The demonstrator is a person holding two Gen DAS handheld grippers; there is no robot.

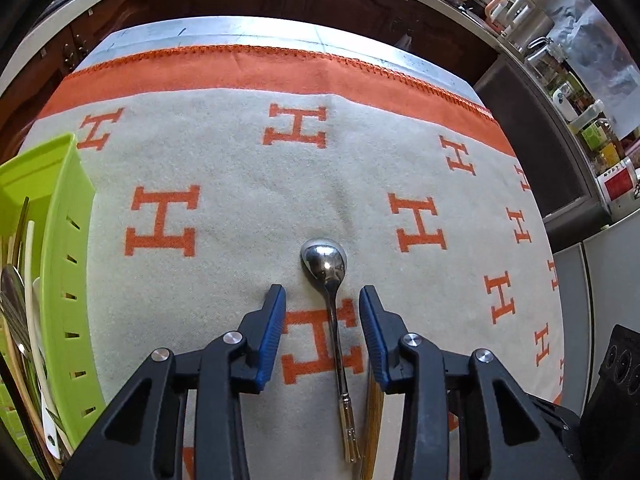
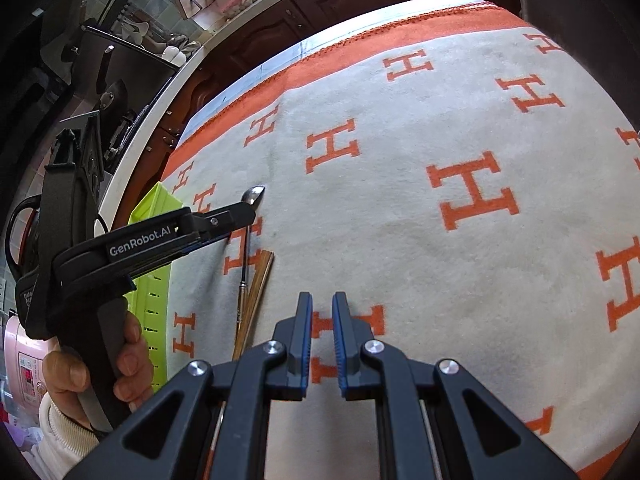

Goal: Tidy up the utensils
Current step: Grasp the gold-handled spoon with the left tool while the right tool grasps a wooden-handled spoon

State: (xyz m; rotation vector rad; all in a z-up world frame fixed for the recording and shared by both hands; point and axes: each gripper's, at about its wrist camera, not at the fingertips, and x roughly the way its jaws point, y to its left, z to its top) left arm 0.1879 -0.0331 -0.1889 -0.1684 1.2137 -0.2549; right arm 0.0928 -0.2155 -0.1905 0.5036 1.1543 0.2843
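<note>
A steel spoon [image 1: 332,308] lies on the cloth, bowl pointing away; it also shows in the right wrist view [image 2: 250,216]. My left gripper [image 1: 322,300] is open, its blue-padded fingers on either side of the spoon's neck, just above it. Wooden chopsticks [image 1: 373,420] lie beside the spoon's handle, partly under the right finger; they also show in the right wrist view [image 2: 256,296]. A green slotted utensil basket [image 1: 60,264] at the left holds several utensils. My right gripper [image 2: 322,308] hovers over bare cloth to the right, its jaws a narrow gap apart with nothing between them.
The table is covered by a cream cloth with orange H letters [image 1: 240,152] and an orange border. Dark wooden cabinets stand beyond the far edge. A counter with bottles and jars [image 1: 580,120] runs along the right. A black box [image 1: 616,392] stands at the near right.
</note>
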